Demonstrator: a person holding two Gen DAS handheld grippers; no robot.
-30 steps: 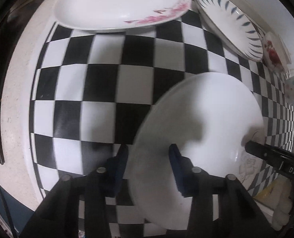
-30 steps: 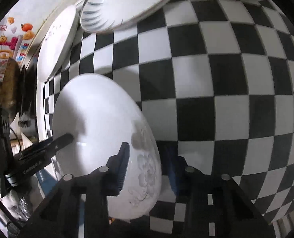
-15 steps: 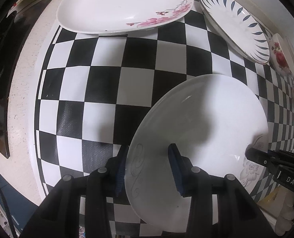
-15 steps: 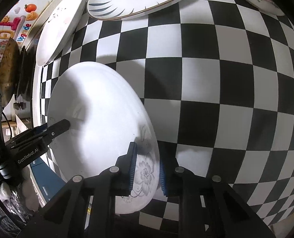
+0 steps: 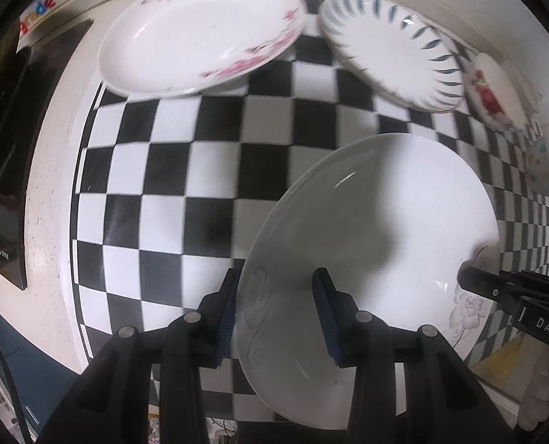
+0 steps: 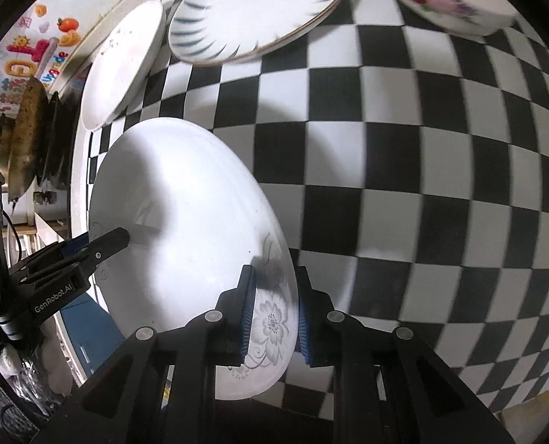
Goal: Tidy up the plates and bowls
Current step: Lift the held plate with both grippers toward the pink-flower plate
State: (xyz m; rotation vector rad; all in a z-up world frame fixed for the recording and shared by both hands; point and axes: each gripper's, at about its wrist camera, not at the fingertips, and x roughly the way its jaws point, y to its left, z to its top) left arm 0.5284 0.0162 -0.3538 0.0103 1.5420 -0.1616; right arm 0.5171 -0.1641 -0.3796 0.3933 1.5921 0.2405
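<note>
A large white plate with grey flower prints (image 5: 378,229) (image 6: 185,214) is held above the checkered cloth by both grippers. My left gripper (image 5: 276,309) is shut on its left rim. My right gripper (image 6: 274,310) is shut on its right rim, over the grey flower. Each gripper shows in the other's view, the right one (image 5: 504,292) and the left one (image 6: 89,251). At the back lie a pink-flowered plate (image 5: 200,37) (image 6: 122,63), a blue-striped plate (image 5: 392,51) (image 6: 259,7) and a red-flowered bowl (image 5: 492,92) (image 6: 448,0).
The black-and-white checkered cloth (image 5: 185,170) (image 6: 422,185) covers the counter. A dark stove surface (image 5: 0,155) lies to the left. A pan and pots (image 6: 26,137) stand at the far left, below a wall with colourful stickers (image 6: 33,51).
The plate has risen with both grippers and the views have tilted up, so the back plates sit lower in frame. The right gripper closed on the rim about a second ago.
</note>
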